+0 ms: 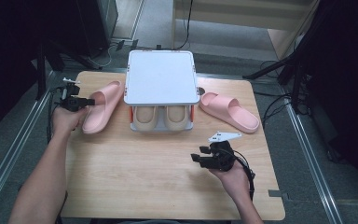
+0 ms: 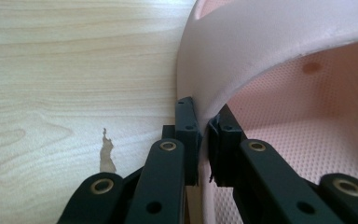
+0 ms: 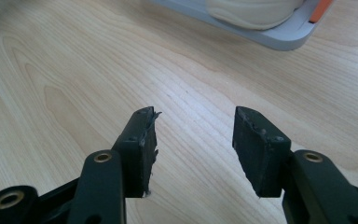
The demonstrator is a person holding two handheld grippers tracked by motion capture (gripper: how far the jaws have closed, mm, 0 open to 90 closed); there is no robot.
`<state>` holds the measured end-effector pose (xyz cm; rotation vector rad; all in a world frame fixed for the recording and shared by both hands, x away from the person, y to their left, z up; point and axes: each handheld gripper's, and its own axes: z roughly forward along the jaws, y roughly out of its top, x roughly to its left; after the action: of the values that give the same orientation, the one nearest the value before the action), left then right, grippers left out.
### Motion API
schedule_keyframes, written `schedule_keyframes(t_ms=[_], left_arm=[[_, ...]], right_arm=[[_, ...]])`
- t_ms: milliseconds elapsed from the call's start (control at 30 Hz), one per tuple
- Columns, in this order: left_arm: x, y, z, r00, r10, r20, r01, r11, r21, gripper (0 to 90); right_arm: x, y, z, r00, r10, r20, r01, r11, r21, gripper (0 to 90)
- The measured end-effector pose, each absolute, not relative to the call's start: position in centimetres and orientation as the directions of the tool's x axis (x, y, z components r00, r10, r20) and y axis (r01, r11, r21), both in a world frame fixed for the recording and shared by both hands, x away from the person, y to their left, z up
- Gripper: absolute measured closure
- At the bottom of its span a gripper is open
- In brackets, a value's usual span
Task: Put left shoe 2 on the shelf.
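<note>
Two grippers: left gripper (image 2: 204, 140) pinches pink slipper (image 2: 279, 70) strap edge; right gripper (image 3: 193, 144) gapes over bare table (image 3: 74, 70).

Both forearms are bare, with no sleeves in sight. The left tongs (image 1: 89, 101) are black, with a small grey fitting at their 12 o'clock side. The right tongs (image 1: 196, 158) are black too, topped by a pale grey three-cornered plate (image 1: 224, 136), and a black cable (image 1: 251, 176) loops at their 4 o'clock. Up close, brass-coloured rivets (image 3: 103, 157) dot the black linkages, and the pads' edges are frayed.
</note>
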<state>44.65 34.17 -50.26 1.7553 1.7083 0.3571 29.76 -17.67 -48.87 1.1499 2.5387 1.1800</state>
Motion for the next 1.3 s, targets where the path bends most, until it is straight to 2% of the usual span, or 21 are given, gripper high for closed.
schedule_keyframes(t_ms=[233, 333, 467, 767, 1300], left_arm=[[44.6, 34.6, -49.2, 0.103, 0.960, -0.262, 0.815, 0.069, 0.575, 83.9], [44.6, 35.0, -47.9, 0.102, 0.964, -0.247, 0.812, 0.063, 0.580, 83.8], [44.7, 35.4, -46.0, 0.099, 0.958, -0.270, 0.809, 0.081, 0.583, 83.9], [45.5, 33.6, -41.7, 0.120, 0.973, -0.196, 0.790, 0.027, 0.613, 83.6], [47.1, 31.3, -34.8, 0.122, 0.971, -0.206, 0.769, 0.039, 0.638, 83.3]], right_arm=[[30.4, -17.5, -48.8, -0.706, 0.677, 0.206, 0.588, 0.400, 0.703, 50.1], [30.6, -17.3, -48.8, -0.709, 0.674, 0.207, 0.587, 0.401, 0.703, 50.1], [30.9, -17.1, -48.8, -0.714, 0.668, 0.211, 0.585, 0.405, 0.702, 50.1], [31.5, -16.3, -48.7, -0.734, 0.647, 0.207, 0.570, 0.420, 0.706, 50.2], [32.0, -15.7, -48.5, -0.755, 0.622, 0.210, 0.556, 0.436, 0.708, 50.1]])
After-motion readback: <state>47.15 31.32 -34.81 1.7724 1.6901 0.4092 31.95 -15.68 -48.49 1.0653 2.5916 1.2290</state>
